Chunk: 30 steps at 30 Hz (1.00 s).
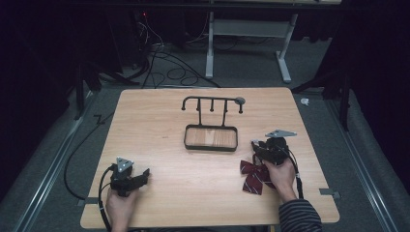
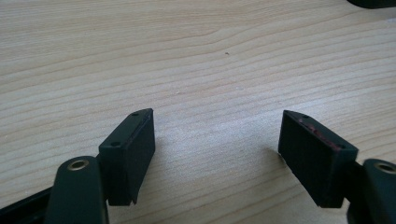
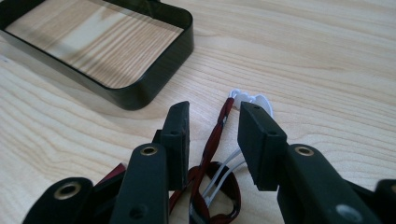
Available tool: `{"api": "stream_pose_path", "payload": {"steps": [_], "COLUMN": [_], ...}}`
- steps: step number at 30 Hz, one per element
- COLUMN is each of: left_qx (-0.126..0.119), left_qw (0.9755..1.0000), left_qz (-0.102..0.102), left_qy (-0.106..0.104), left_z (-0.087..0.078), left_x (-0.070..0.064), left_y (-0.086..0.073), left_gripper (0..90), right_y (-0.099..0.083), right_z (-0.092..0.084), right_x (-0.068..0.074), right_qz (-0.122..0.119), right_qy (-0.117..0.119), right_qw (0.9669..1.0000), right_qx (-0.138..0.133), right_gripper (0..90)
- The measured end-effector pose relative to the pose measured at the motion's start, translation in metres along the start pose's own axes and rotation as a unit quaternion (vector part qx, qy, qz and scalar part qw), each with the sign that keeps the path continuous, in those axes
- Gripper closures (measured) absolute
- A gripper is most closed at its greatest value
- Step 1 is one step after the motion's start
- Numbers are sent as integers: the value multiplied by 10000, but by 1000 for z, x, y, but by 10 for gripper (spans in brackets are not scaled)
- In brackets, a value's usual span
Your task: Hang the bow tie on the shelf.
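A dark red striped bow tie (image 1: 254, 176) lies on the wooden table (image 1: 169, 116) at the front right, beside the person's right hand. Its thin red strap (image 3: 214, 137) and white cords run up between the jaws of my right gripper (image 3: 212, 112), ending in a white clasp (image 3: 247, 99) just past the tips. The jaws stand apart, and the pads are not pressing on the strap. In the high view the right gripper (image 1: 255, 145) points toward the black tray. My left gripper (image 2: 217, 121) is wide open over bare wood at the front left (image 1: 145, 175).
A black stand with a shallow rectangular tray (image 1: 211, 146) and a hook rail (image 1: 212, 100) above it sits at the table's middle back. The tray's corner (image 3: 154, 84) lies close ahead-left of the right gripper. Cables lie on the floor behind the table.
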<state>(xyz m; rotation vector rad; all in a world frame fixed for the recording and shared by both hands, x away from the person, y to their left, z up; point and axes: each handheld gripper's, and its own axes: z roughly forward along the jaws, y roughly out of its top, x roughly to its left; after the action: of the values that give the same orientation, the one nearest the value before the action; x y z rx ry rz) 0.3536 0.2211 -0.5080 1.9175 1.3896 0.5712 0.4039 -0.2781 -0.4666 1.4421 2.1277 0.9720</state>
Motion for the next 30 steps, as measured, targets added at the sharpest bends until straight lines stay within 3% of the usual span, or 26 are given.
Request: {"api": "stream_pose_path", "payload": {"steps": [12,17,22,30], "left_qx": [-8,-2,-9,-10], "left_qw": [10000,10000,10000,10000], "left_qz": [-9,-4,-11,-12], "left_qy": [-6,-6,-8,-10], "left_z": [0,0,0,0], "left_x": [0,0,0,0], "left_y": [0,0,0,0], "left_gripper": [275,275,275,274], "right_y": [1,-1,0,1], "right_z": [19,26,24,16], "right_x": [-2,-4,-3,0], "right_qz": [129,159,45,-33], "right_qy": [-1,-24,5,131], "right_qw": [9995,9989,9990,9993], "right_qx": [294,433,447,345], "right_gripper": [679,784,892,900]}}
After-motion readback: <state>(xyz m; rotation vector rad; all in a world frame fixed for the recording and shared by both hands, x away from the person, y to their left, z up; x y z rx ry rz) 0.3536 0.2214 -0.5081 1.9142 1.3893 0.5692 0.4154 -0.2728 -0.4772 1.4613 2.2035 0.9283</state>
